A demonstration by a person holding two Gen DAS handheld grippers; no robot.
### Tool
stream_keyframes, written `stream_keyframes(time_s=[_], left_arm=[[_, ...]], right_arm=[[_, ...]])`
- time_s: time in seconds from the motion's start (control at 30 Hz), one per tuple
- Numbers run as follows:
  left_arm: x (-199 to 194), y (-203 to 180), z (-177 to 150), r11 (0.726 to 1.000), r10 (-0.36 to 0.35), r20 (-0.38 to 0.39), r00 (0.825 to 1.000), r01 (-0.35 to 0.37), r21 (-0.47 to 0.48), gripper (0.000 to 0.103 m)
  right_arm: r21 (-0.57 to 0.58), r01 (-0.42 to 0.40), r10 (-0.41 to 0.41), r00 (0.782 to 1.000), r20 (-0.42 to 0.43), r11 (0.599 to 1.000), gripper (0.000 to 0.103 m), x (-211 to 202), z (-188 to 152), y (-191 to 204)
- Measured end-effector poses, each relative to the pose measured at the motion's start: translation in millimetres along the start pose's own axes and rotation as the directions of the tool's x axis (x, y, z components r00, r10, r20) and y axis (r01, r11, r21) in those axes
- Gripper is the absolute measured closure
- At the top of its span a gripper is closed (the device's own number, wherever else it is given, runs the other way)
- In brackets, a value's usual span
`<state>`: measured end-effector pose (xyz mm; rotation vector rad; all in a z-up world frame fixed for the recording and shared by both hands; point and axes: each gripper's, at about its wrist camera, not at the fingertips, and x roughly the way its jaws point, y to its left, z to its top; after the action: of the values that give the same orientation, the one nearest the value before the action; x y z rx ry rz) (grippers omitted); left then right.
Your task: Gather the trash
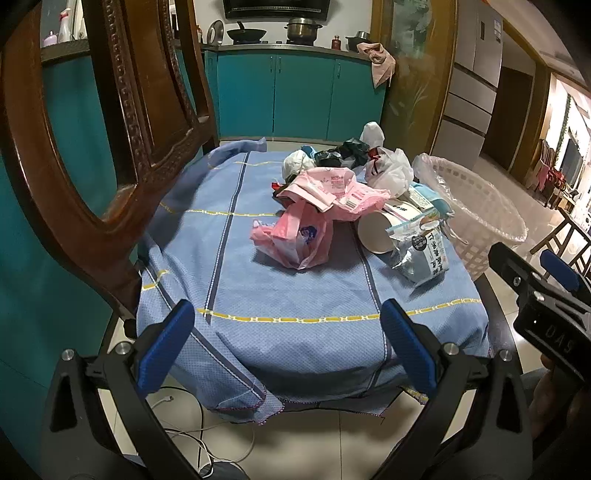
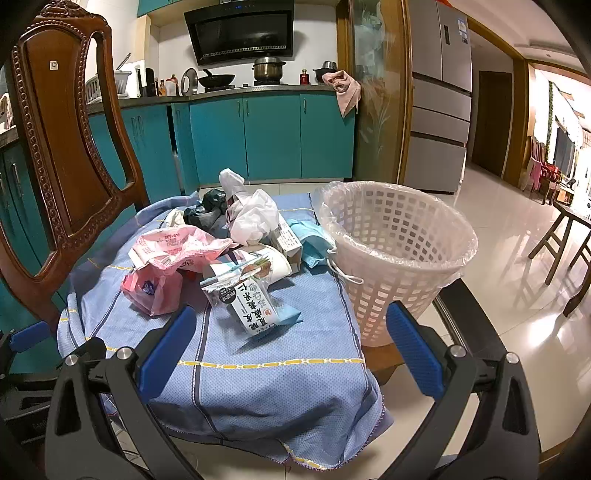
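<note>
Both grippers — left gripper [image 1: 288,350], right gripper [image 2: 291,350] — hang spread wide, empty, before the trash pile [image 2: 221,254]; flimsy bags could slip, or perhaps snag the cloth [image 1: 295,295], missing the basket [image 2: 399,251].

A: What fills the back of the room?
B: Glossy teal cabinet doors [image 2: 273,136] under a grey worktop; a black range hood [image 2: 242,31] hangs on the white wall at top centre.
A: And the sides?
B: A carved dark-brown wooden chair back [image 2: 62,147] at left; a tall silver refrigerator [image 2: 439,96] at upper right.
A: The floor?
B: Shiny pale floor tiles [image 2: 491,236], mirroring warm light from the far right.
</note>
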<state>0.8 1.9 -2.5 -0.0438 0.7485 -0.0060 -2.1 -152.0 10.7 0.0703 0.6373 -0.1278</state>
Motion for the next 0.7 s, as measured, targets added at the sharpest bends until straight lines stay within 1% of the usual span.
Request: stream_keyframes(time_s=[0.7], left_arm=[[-5.6, 1.0, 2.7, 1.0, 0.0, 0.027, 1.0, 0.0, 0.008, 0.003]], right_arm=[[0.01, -0.001, 0.001, 1.0, 0.002, 1.0, 0.003, -1.3, -0.3, -2.0]])
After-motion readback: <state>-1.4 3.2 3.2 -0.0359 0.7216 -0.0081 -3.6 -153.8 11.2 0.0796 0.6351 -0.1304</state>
